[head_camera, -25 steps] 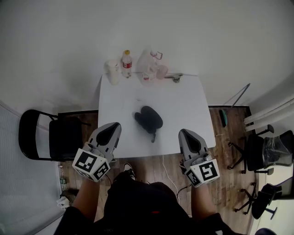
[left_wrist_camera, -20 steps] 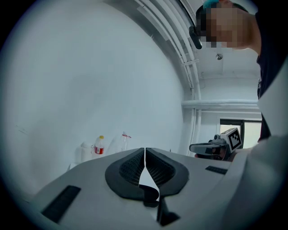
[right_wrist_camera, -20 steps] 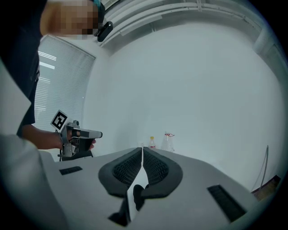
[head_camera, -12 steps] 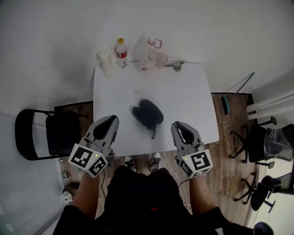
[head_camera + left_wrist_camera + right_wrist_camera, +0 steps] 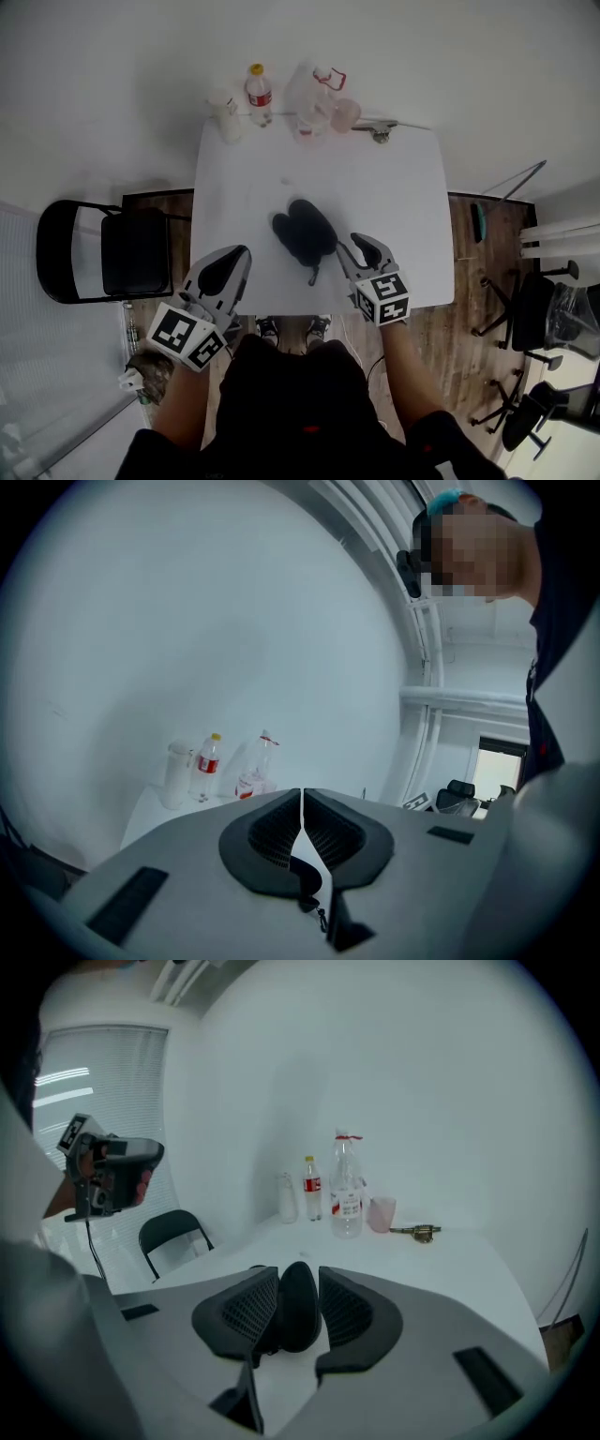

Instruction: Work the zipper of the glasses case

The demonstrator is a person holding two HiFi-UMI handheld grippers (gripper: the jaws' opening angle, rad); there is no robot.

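The black glasses case (image 5: pixel 305 230) lies in the middle of the white table (image 5: pixel 398 206), its zipper cord (image 5: pixel 313 276) trailing toward the front edge. My right gripper (image 5: pixel 364 246) is low over the table just right of the case. Its jaws have just been opening and stand apart. In the right gripper view the case (image 5: pixel 298 1312) shows through the gap of the right gripper (image 5: pixel 298 1274), a little ahead of the pads and untouched. My left gripper (image 5: pixel 239 255) hovers at the table's front left edge, shut and empty. In the left gripper view the left gripper (image 5: pixel 302 794) hides most of the case (image 5: pixel 306 881).
Along the table's far edge stand a white cup (image 5: pixel 223 112), a red-labelled bottle (image 5: pixel 257 92), a clear bottle (image 5: pixel 314 94), a pink cup (image 5: pixel 345 114) and a small metal object (image 5: pixel 380 133). A black chair (image 5: pixel 103 251) sits left of the table, office chairs (image 5: pixel 553 319) to the right.
The right gripper has dropped from the table's front edge forward to beside the case, and its jaws have parted. The left gripper has shifted only slightly lower.
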